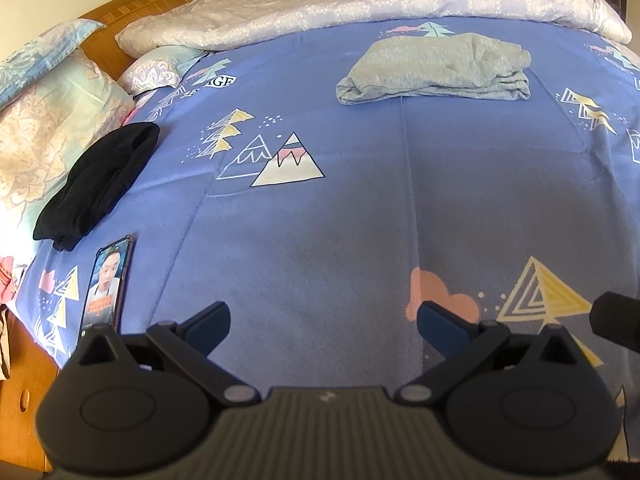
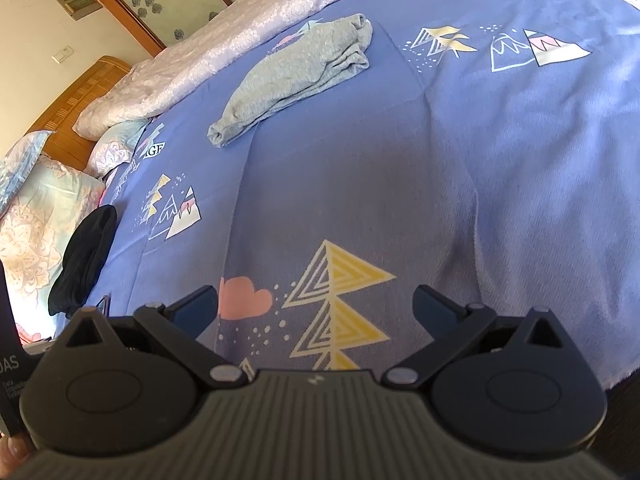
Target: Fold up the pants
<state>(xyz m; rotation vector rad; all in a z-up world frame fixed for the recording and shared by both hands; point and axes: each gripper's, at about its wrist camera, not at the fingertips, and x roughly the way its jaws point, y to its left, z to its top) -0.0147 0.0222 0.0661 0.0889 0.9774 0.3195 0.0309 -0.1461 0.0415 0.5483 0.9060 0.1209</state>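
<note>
While both tongs hang over the bed, neither holds anything.

Left tongs [image 1: 323, 320]: fingers spread wide apart, nothing between them, above bare blue sheet [image 1: 360, 220] at the bottom of the left wrist view. A dark part of the other tool pokes in at the right edge of that frame.

Right tongs [image 2: 316, 307]: fingers likewise spread wide, empty, above a printed yellow tree and pink cloud on the sheet, bottom of the right wrist view.

Pants [image 1: 436, 68]: grey, folded into a compact bundle, lying on the sheet in the upper centre-right of the left view and upper centre of the right view [image 2: 296, 76]; well apart from both tongs, near the quilt's edge.

Quilt [image 1: 360, 4]: pale lilac with a white floral pattern, bunched along the top of the frame behind the pants.

Black garment [image 1: 100, 184]: folded, at the left of the frame, just beside the pillows.

Phone [image 1: 106, 284]: screen lit, flat on the sheet at lower left, below the black garment, near the bed's edge.

Pillows [image 1: 48, 120]: floral, pastel, stacked at the left edge against a wooden headboard [image 1: 136, 4].

Sheet: blue, printed with mountains, trees and clouds; creased but mostly flat.
</note>
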